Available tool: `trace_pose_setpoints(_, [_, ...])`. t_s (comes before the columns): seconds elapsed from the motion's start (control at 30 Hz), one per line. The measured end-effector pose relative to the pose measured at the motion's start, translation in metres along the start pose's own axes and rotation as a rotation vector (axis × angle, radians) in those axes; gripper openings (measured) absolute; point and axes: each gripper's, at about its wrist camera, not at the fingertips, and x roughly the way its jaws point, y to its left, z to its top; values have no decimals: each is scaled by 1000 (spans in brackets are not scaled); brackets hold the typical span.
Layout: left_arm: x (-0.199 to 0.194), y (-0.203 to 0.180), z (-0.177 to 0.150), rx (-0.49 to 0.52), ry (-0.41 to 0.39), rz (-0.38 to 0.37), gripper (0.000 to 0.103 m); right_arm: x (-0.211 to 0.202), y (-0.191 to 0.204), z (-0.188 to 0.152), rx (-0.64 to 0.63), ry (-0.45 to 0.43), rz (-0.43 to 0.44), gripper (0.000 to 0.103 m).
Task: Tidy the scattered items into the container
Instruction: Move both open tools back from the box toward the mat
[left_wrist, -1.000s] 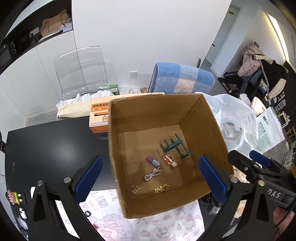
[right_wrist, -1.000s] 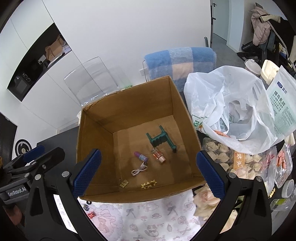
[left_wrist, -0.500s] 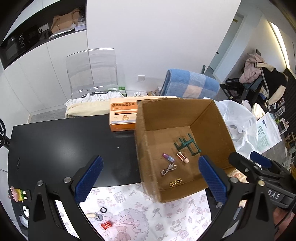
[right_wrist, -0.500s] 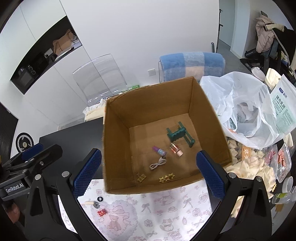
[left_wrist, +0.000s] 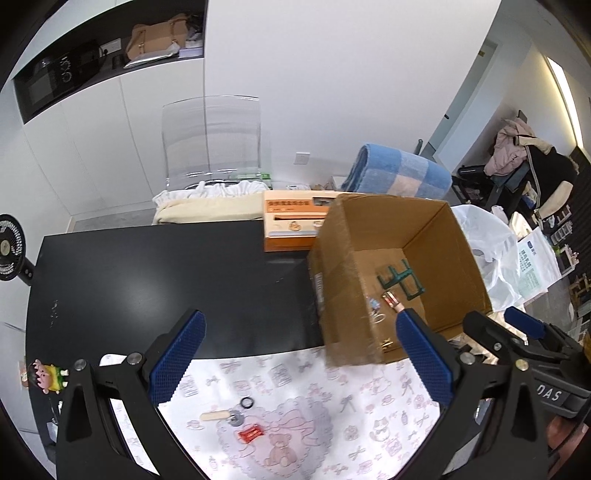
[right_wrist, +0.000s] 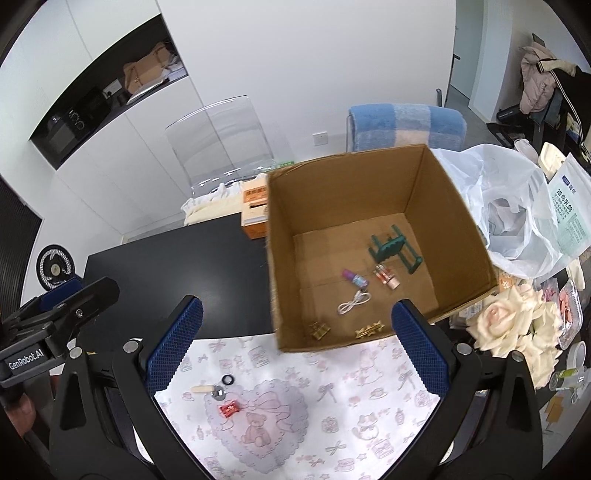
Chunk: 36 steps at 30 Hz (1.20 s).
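An open cardboard box (right_wrist: 436, 192) (left_wrist: 343, 295) stands on the black table, holding a green rack (right_wrist: 393, 249), a purple vial (right_wrist: 354, 277), a small bottle (right_wrist: 386, 277), a white cable (right_wrist: 354, 301) and two gold clips. On the patterned mat (right_wrist: 332, 406) in front lie a red clip (right_wrist: 229, 408) (left_wrist: 251, 432), a black ring (right_wrist: 228, 379) (left_wrist: 246, 403), a beige stick (right_wrist: 203, 388) (left_wrist: 214, 415) and a silver washer (right_wrist: 218, 392). My left gripper (left_wrist: 301, 362) and right gripper (right_wrist: 295, 347) hover above the mat, both open and empty.
An orange carton (left_wrist: 291, 225) sits behind the box. A white plastic bag (right_wrist: 517, 221), cream roses (right_wrist: 513, 328) and food packs crowd the right. A small figurine (left_wrist: 46, 376) stands at the table's left edge. A clear chair (left_wrist: 210, 144) and a blanket-covered chair (right_wrist: 406, 125) stand beyond.
Both grippers have pulled back and to the left from over the box. The box now sits further right in both views, and the mat with its small items has come into sight.
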Motion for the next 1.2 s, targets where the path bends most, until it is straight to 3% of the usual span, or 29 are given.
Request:
trace_pose_setpoints(0.73, [-35,112,-59,-55,49,33,103,19,116,-57,-53,57,-56,103])
trace_pose_setpoints(1.2, [-24,139,-96,-103,114,64,103,35,137,-85,-63,108,-83,103])
